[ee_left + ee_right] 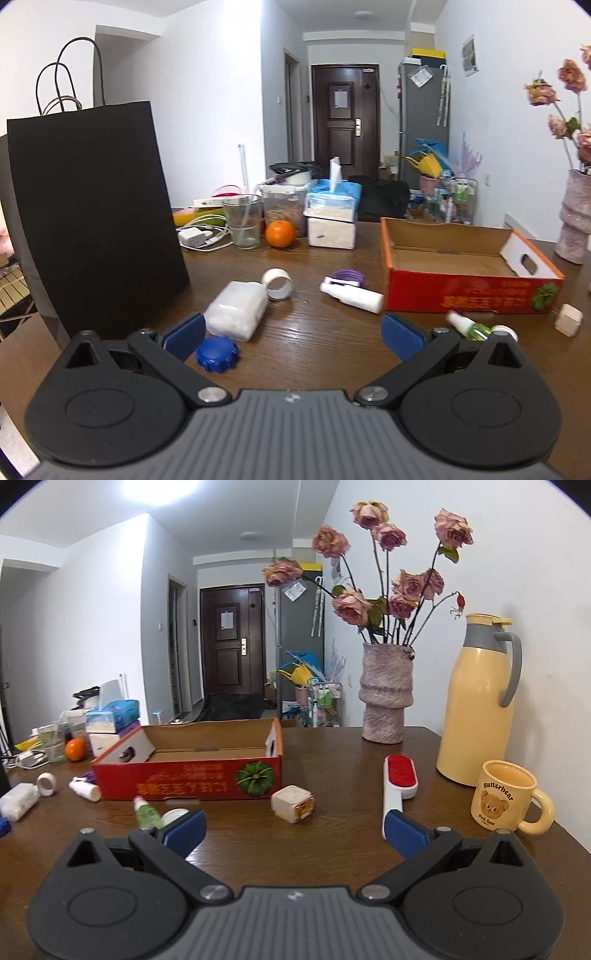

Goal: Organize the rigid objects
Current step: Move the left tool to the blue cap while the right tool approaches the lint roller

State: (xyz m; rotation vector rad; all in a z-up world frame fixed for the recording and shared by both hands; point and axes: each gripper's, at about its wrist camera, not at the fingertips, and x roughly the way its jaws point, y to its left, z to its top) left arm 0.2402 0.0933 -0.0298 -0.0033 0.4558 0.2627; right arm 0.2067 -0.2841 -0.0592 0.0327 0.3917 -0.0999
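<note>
Cube (293, 804) ahead between spread right fingers (404, 834), box (184, 775) beyond

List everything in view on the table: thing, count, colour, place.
cardboard box: 1, red, mid-table, empty
paper bag: 1, black, left, upright
plastic jar: 1, white, lying by bag
jar lid: 1, blue, near left gripper
tape roll: 1, white, beside jar
tube: 1, white, left of box
spray bottle: 1, green, before box
cube: 1, cream, before box
lint brush: 1, red and white, right of box
mug: 1, yellow, far right
thermos: 1, yellow, behind mug
vase: 1, pinkish, with dried roses
orange: 1, back left
glass: 1, clear, beside orange
left gripper: open
right gripper: open
</note>
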